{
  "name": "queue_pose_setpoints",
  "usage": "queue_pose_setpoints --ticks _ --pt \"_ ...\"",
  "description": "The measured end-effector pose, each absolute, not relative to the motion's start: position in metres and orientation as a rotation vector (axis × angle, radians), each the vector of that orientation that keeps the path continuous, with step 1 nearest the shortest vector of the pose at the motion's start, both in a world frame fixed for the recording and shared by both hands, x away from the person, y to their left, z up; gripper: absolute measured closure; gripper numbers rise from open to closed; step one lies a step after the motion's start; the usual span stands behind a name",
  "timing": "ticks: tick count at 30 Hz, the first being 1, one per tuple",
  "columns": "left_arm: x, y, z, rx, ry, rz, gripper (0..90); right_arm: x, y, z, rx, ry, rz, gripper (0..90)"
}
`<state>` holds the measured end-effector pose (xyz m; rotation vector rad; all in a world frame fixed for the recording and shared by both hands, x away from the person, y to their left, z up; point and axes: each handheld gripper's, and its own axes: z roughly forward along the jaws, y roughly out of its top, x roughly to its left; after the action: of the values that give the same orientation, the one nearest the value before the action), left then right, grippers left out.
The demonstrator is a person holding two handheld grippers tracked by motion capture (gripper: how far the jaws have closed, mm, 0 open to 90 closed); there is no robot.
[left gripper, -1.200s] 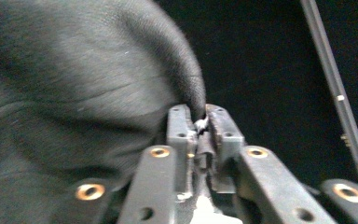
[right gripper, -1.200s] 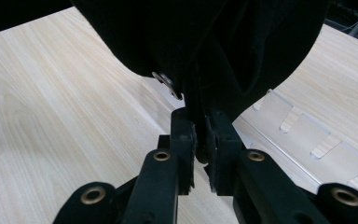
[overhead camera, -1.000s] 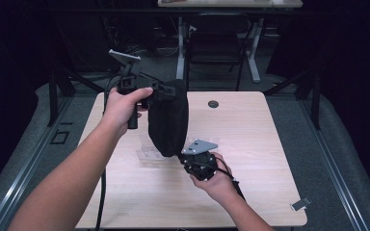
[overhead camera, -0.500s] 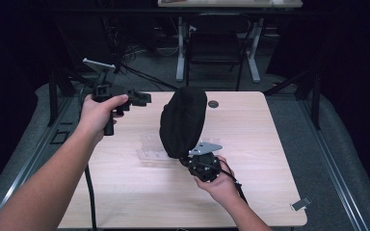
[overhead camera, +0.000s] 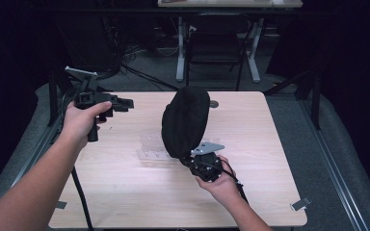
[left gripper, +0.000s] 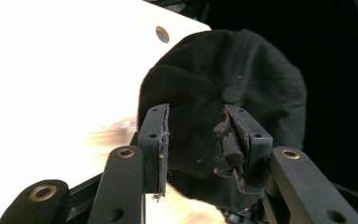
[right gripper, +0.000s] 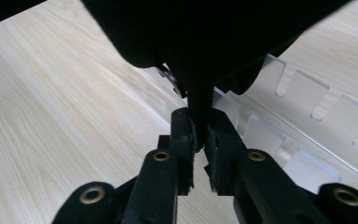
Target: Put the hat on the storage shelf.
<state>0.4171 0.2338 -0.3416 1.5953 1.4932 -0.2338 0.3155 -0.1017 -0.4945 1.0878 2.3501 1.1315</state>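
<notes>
A black cap (overhead camera: 185, 120) stands up over the table's middle. My right gripper (overhead camera: 191, 160) is shut on its lower edge. In the right gripper view the jaws (right gripper: 199, 122) pinch a narrow black strap of the cap (right gripper: 205, 37); they have just eased open a touch, but the pads still press on it. My left gripper (overhead camera: 123, 102) is held at the table's left, apart from the cap and pointing towards it. Its jaws (left gripper: 193, 116) have just been opening and stand open with nothing between them. The cap's crown (left gripper: 242, 70) lies beyond them.
A clear acrylic rack with slots (overhead camera: 149, 147) (right gripper: 307, 121) lies flat on the wooden table (overhead camera: 270, 144), just left of the cap. A round cable hole (overhead camera: 214, 103) sits near the far edge. Behind the table stand a chair and another desk.
My left gripper has left the cap and moved left and slightly down, with its jaws wider. The cap has leaned right and is now held by the right gripper alone.
</notes>
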Motion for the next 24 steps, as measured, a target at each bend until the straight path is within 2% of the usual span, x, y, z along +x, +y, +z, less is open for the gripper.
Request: queue_pose_setpoints --ticks 7,15,24 --pt "0.413 0.246 -0.351 1.631 1.532 -0.172 61.4 0.317 -0.106 -0.495 1.102 2.347 1.130 76.4" --pt "0.407 0.255 -0.361 1.763 1.586 -0.044 60.7 0.314 -0.108 -0.497 1.093 2.349 1.136 71.8" --pt "0.399 0.261 -0.372 1.890 1.590 0.121 55.8 0.305 -0.113 -0.495 1.063 2.359 1.133 58.7"
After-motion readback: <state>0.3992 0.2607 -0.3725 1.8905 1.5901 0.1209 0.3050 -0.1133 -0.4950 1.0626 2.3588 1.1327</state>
